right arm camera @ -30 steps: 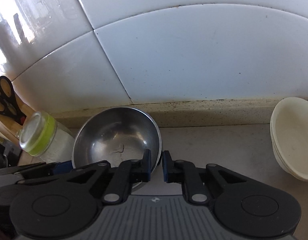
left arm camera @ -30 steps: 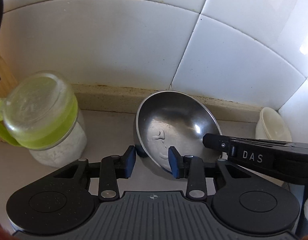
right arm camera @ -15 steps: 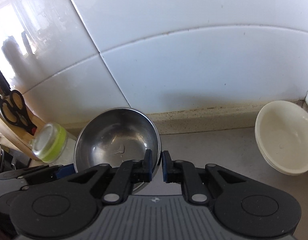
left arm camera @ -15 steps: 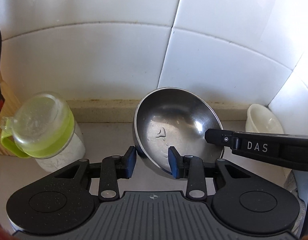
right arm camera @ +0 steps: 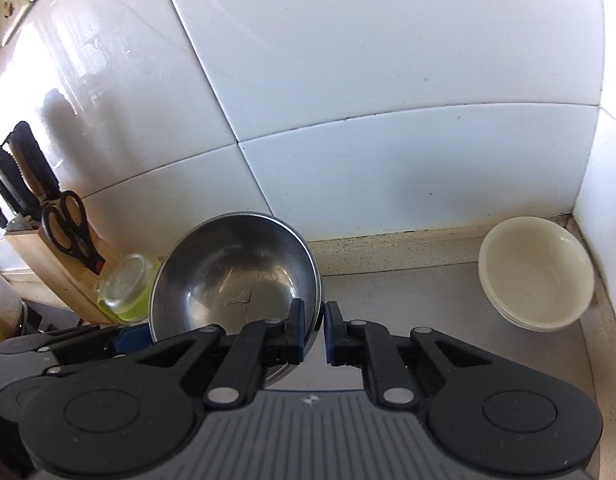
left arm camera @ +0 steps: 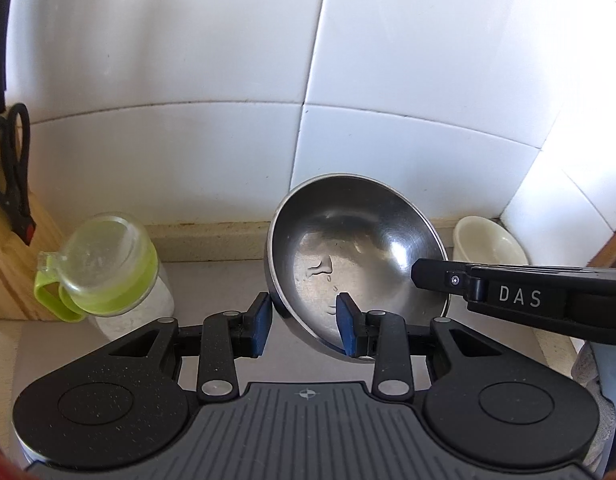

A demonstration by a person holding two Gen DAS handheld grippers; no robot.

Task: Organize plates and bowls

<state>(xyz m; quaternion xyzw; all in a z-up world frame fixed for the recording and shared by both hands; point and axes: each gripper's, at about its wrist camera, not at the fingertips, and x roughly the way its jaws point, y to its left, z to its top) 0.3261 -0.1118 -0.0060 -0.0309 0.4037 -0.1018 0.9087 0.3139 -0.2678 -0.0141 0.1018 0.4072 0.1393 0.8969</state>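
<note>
White tiles back a grey counter (right arm camera: 448,312). Left tongs (left arm camera: 303,322) and right tongs (right arm camera: 312,330) each clamp the steel bowl's (left arm camera: 356,256) rim, holding it tilted; cream bowls (right arm camera: 536,272) sit in the corner.

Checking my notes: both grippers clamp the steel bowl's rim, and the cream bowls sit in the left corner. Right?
Not quite. In the right wrist view the cream bowls sit in the right corner. Both grippers, left gripper and right gripper, do clamp the steel bowl.

Silver bowl (left arm camera: 360,248), cream bowls (right arm camera: 536,272)
</note>
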